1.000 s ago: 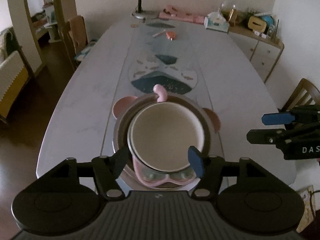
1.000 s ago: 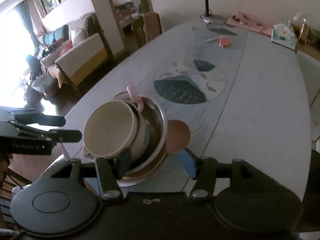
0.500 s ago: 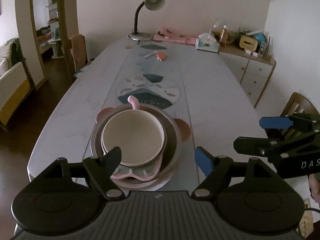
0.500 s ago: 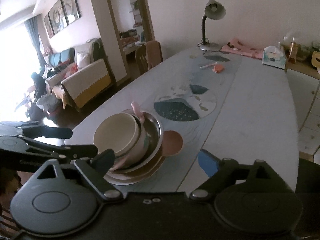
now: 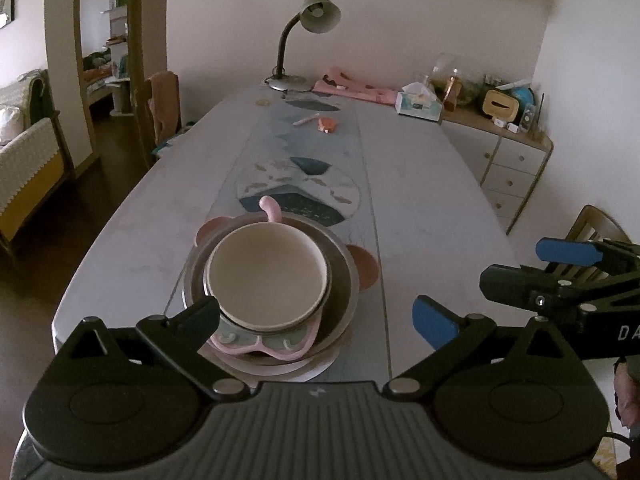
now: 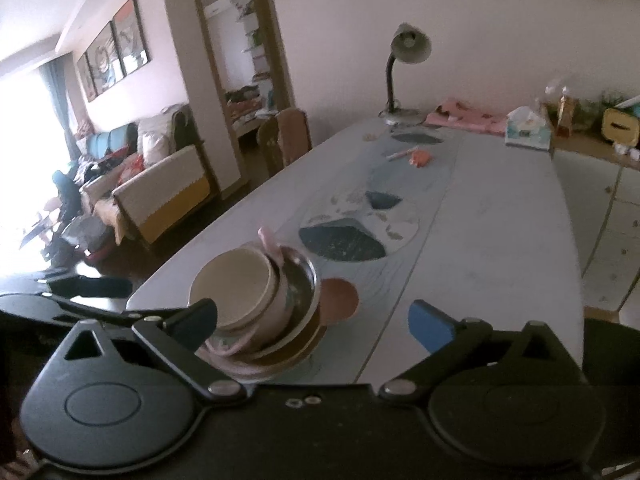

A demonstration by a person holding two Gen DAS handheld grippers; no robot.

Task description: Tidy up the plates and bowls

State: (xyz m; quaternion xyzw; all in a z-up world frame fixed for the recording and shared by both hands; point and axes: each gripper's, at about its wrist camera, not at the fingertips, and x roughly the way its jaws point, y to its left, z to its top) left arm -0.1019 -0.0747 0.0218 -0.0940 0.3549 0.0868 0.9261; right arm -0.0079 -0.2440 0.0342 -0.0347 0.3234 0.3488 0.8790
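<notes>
A stack of dishes stands near the table's near end: a cream bowl (image 5: 267,274) on top, inside a pink handled dish (image 5: 270,208), in a steel bowl (image 5: 342,280), on a pink eared plate (image 5: 365,266). The stack also shows in the right wrist view, with the cream bowl (image 6: 232,286) topmost. My left gripper (image 5: 316,318) is open and empty just short of the stack. My right gripper (image 6: 314,320) is open and empty, to the right of the stack; it shows in the left wrist view (image 5: 552,266).
A long grey table (image 5: 432,208) with a patterned runner (image 5: 304,184). At the far end stand a desk lamp (image 5: 308,36), a tissue box (image 5: 419,104) and pink cloth (image 5: 352,88). A chair (image 5: 162,104) stands left, a sideboard (image 5: 508,164) right.
Both grippers have opened wide and drawn back and up from the stack. The cream bowl, between the left fingers before, now rests free on the stack.
</notes>
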